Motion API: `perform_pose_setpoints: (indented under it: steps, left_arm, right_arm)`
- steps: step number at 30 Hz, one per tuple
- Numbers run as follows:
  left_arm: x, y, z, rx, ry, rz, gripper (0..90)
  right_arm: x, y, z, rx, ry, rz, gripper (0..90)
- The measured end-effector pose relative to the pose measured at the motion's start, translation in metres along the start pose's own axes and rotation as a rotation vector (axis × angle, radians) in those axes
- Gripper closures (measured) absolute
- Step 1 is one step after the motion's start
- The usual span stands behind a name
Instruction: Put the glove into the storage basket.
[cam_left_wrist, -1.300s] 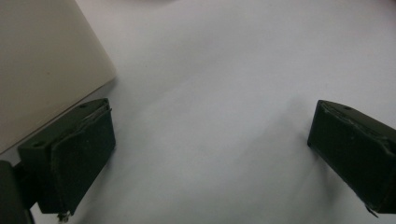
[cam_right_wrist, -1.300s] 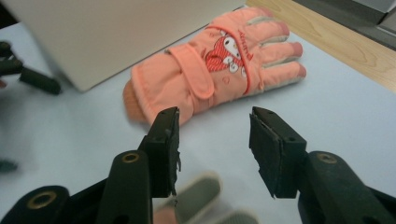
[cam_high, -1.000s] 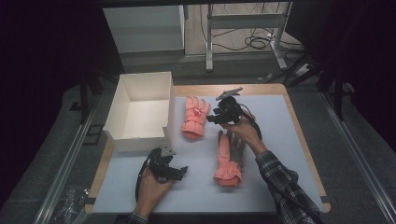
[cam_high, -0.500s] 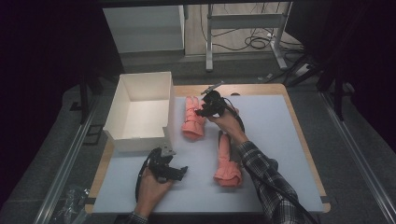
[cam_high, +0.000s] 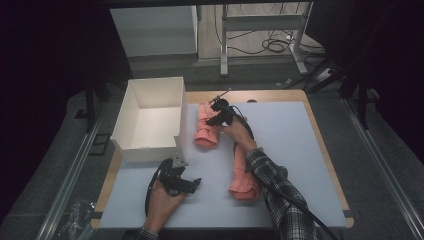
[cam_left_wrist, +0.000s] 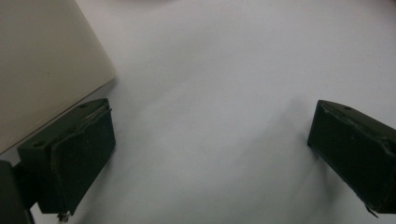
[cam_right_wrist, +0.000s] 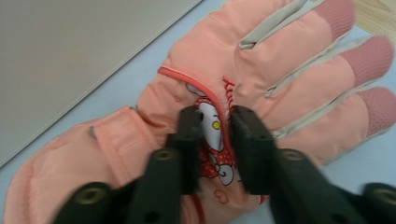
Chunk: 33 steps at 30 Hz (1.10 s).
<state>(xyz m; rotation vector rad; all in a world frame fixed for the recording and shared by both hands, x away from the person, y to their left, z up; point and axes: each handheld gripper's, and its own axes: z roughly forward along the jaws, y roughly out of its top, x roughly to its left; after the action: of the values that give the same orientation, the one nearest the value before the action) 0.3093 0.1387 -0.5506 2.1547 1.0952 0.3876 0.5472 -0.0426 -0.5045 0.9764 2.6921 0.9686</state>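
Step in hand: grasping the far glove (cam_right_wrist: 261, 79), centre of the high view beside the box (cam_high: 150, 120). My right tool (cam_right_wrist: 217, 122) has just been closing; its jaws now pinch a fold of the glove's back. Left tool (cam_left_wrist: 210, 154) idles open over bare surface (cam_left_wrist: 224, 70). Near glove (cam_high: 243, 175) waits lower centre. Next: lift, carry left over the box rim

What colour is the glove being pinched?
The glove is peach-pink with darker pink fingertips, cream seams and a small cartoon patch. The right gripper view shows it best.
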Motion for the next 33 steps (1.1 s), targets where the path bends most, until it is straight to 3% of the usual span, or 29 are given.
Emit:
perform_pose_setpoints:
  steps: [4,9,16,23,33]
  left_arm:
    - [0.000,0.000,0.000,0.000,0.000,0.000,0.9]
    - [0.000,0.000,0.000,0.000,0.000,-0.001,0.9]
    - [0.000,0.000,0.000,0.002,0.002,0.001,0.9]
    - [0.000,0.000,0.000,0.002,0.002,0.002,0.9]
    - [0.000,0.000,0.000,0.001,0.001,0.002,0.9]
  right_arm:
    - [0.002,0.002,-0.007,0.009,-0.013,-0.015,86.2]
    - [0.001,0.002,-0.016,0.000,0.003,-0.010,86.8]
    - [0.007,0.000,-0.042,-0.023,0.038,-0.021,86.8]
    - [0.018,-0.002,-0.069,-0.048,0.094,-0.054,86.7]
    - [0.032,-0.010,-0.105,-0.077,0.132,-0.075,86.6]
